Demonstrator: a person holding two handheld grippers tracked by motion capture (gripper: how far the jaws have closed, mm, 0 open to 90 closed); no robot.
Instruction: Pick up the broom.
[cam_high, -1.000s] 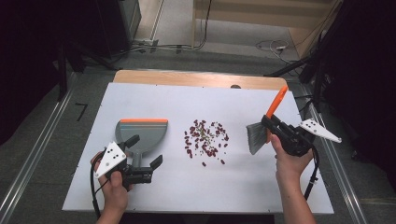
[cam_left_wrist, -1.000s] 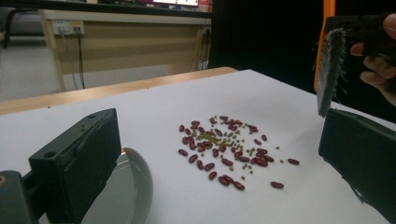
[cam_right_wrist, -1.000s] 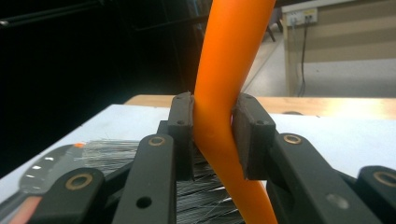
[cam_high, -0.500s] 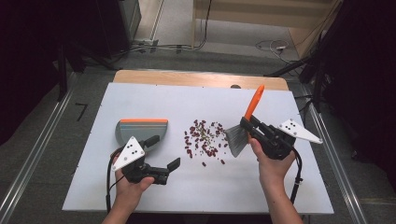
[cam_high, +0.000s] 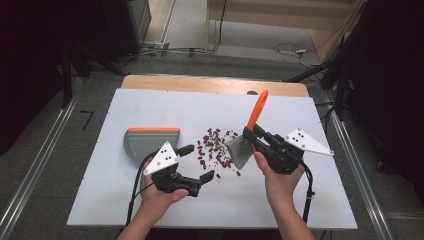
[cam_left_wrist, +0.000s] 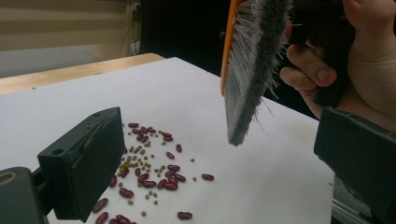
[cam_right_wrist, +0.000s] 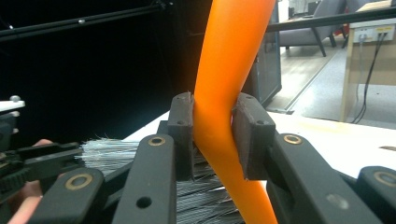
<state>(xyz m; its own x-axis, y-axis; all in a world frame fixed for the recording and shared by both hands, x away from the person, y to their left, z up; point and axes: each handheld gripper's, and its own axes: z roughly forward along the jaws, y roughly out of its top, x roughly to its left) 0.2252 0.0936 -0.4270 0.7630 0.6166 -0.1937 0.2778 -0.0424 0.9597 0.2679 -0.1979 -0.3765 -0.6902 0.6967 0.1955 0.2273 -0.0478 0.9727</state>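
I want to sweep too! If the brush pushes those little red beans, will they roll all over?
Probably some will. The beans are small, smooth and loose on the flat white table, so they likely skid and scatter. They look oval rather than round, so they may wobble, not roll far. The brush has soft-looking bristles, which probably bend and let a few slip past.

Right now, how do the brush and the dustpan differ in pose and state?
The brush is lifted off the table, clamped at its orange handle in the right claw, bristles hanging beside the beans. The dustpan lies flat on the table, held by nothing; the left claw stands open near it. The brush tilts upright; the dustpan rests level. Both are grey with orange.
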